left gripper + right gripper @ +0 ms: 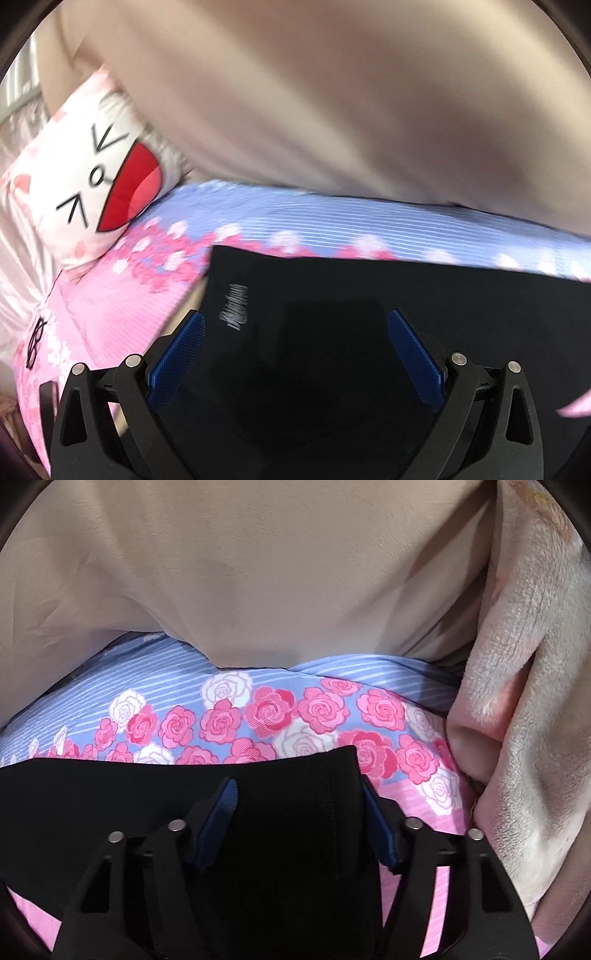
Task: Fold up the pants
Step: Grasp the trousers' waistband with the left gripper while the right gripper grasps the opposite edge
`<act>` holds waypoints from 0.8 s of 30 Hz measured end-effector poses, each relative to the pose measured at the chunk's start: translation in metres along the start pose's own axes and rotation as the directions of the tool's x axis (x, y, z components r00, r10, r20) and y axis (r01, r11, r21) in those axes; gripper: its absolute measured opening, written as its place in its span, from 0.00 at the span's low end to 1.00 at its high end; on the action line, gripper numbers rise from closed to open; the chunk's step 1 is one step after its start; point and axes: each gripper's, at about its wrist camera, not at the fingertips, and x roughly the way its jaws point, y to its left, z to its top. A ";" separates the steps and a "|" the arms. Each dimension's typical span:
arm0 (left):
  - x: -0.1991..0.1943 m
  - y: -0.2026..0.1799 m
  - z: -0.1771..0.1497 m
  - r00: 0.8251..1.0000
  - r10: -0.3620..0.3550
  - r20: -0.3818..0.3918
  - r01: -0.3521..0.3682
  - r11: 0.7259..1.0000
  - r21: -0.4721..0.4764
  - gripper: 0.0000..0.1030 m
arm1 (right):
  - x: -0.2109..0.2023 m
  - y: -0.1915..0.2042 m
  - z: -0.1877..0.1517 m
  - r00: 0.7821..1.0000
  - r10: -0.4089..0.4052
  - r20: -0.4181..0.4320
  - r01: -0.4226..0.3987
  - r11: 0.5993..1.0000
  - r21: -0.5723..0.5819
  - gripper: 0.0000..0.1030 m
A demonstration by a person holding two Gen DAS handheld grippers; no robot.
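Both claws spread apart over black pants (332,369); left claw (295,325), right claw (299,781); contact unclear.

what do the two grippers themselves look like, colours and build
Both look identical. The left gripper and right gripper each have two black plastic fingers built from open, triangular-cutout linkages with round silver pivot pins. Each finger carries a flat blue pad with a fine ribbed or knurled texture. No cables, sleeves or printed markings show.

Ahead of the black pants (184,805) a strip of flowered bedsheet (258,709) lies free. Beyond it a beige blanket (258,572) closes the way. A fleece blanket (524,720) blocks the right, a cat pillow (92,184) the left.
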 end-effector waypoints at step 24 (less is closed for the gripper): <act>0.055 0.095 0.054 0.980 -0.189 -0.055 0.184 0.979 -0.085 0.16 | -0.074 0.034 0.004 0.994 0.039 0.100 -0.042 0.999 0.022 0.12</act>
